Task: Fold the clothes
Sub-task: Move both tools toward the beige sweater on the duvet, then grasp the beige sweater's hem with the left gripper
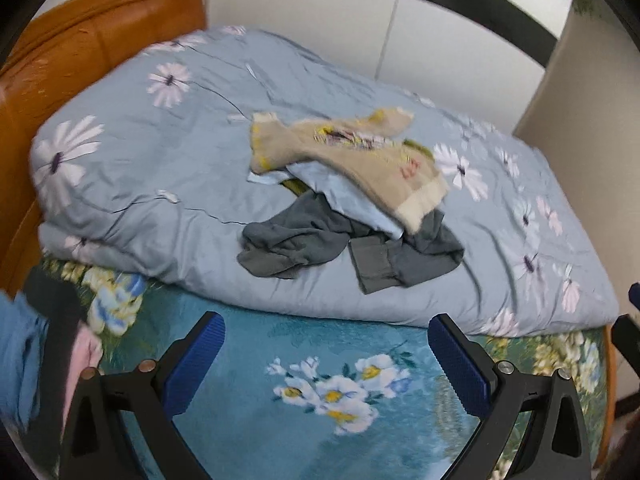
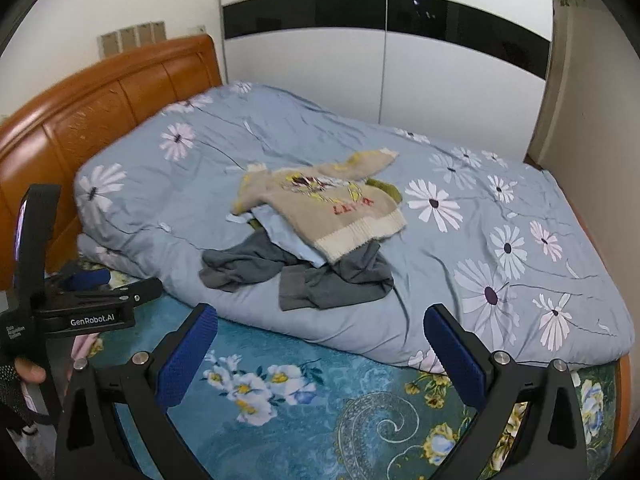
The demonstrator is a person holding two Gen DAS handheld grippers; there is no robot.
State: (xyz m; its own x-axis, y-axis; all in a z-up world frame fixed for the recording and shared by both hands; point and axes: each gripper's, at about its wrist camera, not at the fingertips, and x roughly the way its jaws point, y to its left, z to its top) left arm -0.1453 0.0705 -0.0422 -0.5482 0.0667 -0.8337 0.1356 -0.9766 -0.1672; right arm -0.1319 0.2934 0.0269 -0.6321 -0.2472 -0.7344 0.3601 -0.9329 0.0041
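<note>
A pile of clothes lies on a blue daisy-print quilt (image 2: 500, 240). On top is a beige knit sweater (image 2: 332, 204) with a cartoon print and cream hem; it also shows in the left wrist view (image 1: 360, 160). Under it lie a light blue garment (image 2: 284, 240) and a crumpled grey garment (image 2: 320, 276), also seen in the left wrist view (image 1: 320, 248). My left gripper (image 1: 326, 360) is open and empty over the teal floral sheet, short of the pile. My right gripper (image 2: 320, 354) is open and empty, likewise short of the pile. The left gripper's body (image 2: 80, 304) shows at the left of the right wrist view.
The quilt lies folded on a bed with a teal floral sheet (image 2: 360, 400). An orange wooden headboard (image 2: 100, 104) stands at the left. A white wardrobe with a black band (image 2: 384, 60) stands behind the bed. Pink and blue cloth (image 1: 24, 360) shows at the left edge.
</note>
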